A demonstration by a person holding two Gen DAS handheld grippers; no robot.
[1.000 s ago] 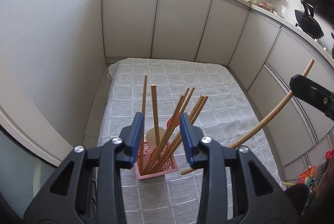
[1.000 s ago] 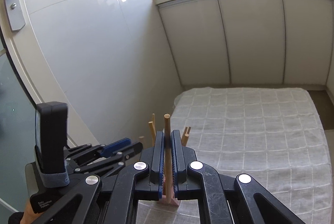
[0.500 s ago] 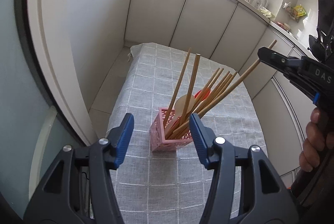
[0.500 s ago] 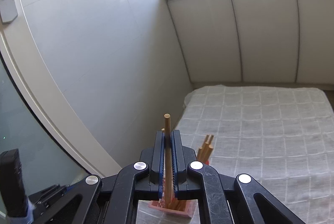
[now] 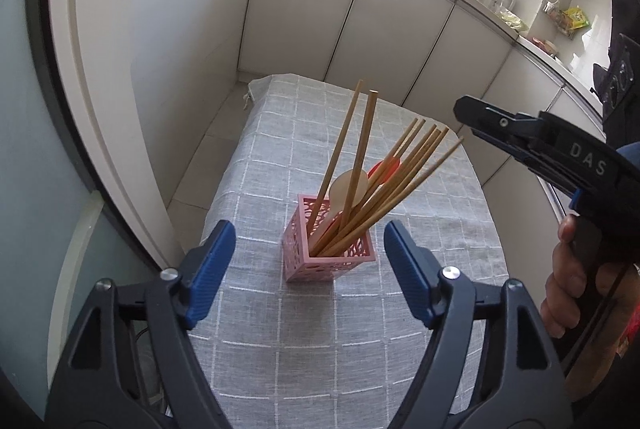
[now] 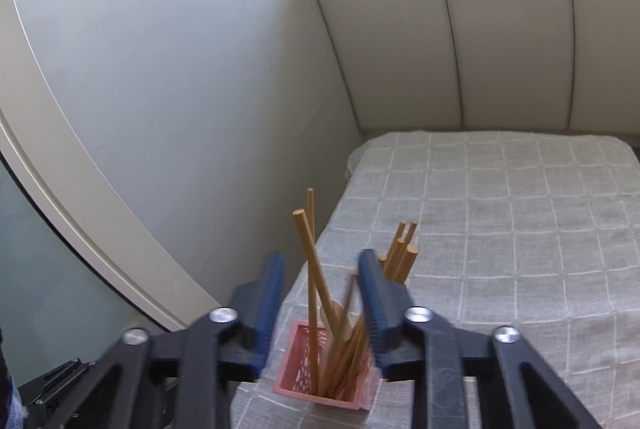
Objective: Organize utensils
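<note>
A pink perforated holder [image 5: 328, 257] stands on the table with several wooden chopsticks [image 5: 360, 157], a beige spoon [image 5: 347, 185] and a red spoon [image 5: 386, 167] leaning in it. My left gripper [image 5: 308, 233] hovers in front of the holder; its jaws are opening and nothing is between them. My right gripper [image 6: 320, 261] is just above the holder [image 6: 320, 369]; its jaws are opening. Chopsticks [image 6: 310, 253] rise between them, but neither pad presses on any. In the left wrist view the right gripper [image 5: 466, 109] sits up and right of the chopstick tips.
A grey checked tablecloth [image 5: 360, 329] covers the table. White cabinet doors [image 5: 360, 29] run along the back and right under a cluttered counter. A white wall and curved door frame [image 5: 100, 109] close off the left. A hand [image 5: 568, 289] grips the right tool.
The right jaws, shut on a chopstick before, have parted; that chopstick now stands in the holder. The left jaws have spread wider and drawn back from the holder.
</note>
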